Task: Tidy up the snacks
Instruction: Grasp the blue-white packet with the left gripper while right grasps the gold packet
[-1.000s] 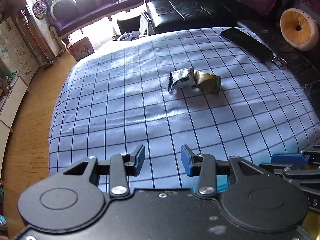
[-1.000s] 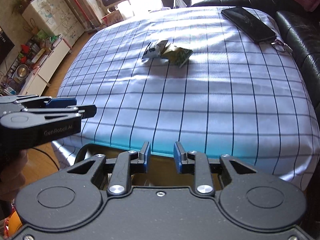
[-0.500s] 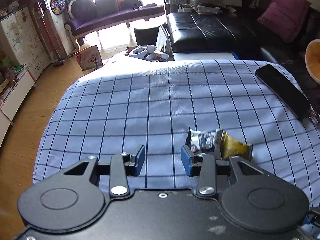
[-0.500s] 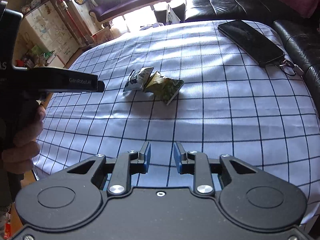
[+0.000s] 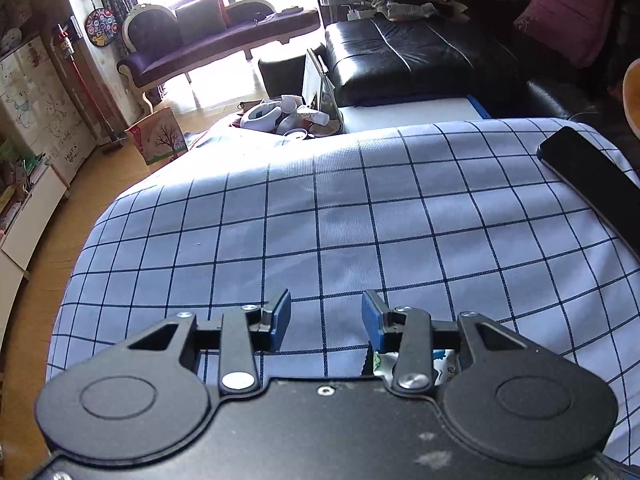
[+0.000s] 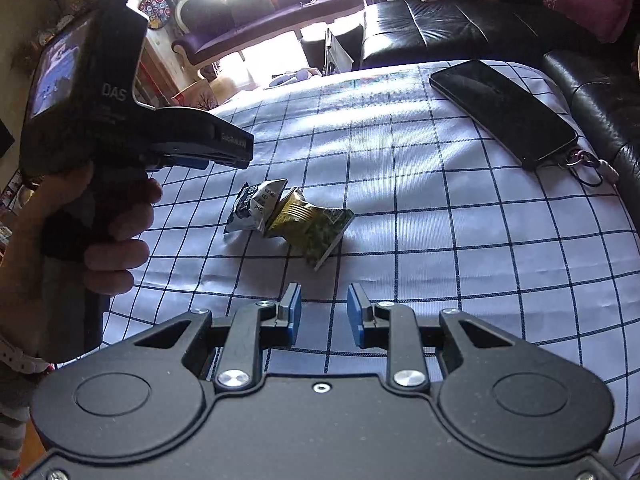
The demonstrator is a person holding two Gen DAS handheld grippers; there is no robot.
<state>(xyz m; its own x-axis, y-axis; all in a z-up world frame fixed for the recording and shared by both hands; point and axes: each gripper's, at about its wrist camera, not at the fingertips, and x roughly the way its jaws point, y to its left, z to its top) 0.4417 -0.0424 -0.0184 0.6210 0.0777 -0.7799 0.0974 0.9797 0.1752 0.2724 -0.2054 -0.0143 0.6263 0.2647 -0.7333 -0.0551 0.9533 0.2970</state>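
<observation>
Hovering above the dark snack packet (image 6: 256, 206) and green packet (image 6: 316, 226), both grippers (image 5: 326, 316) (image 6: 323, 312) gape apart, empty

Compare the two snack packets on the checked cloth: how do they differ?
The dark blue-and-white packet lies to the left, nearer the left gripper; the yellow-green packet lies to the right, nearer the phone. The blue-and-white one looks smaller and more folded; the yellow-green one spreads longer, one corner toward the right gripper. Both are crumpled, touching, and ungrasped on the checked cloth.
</observation>
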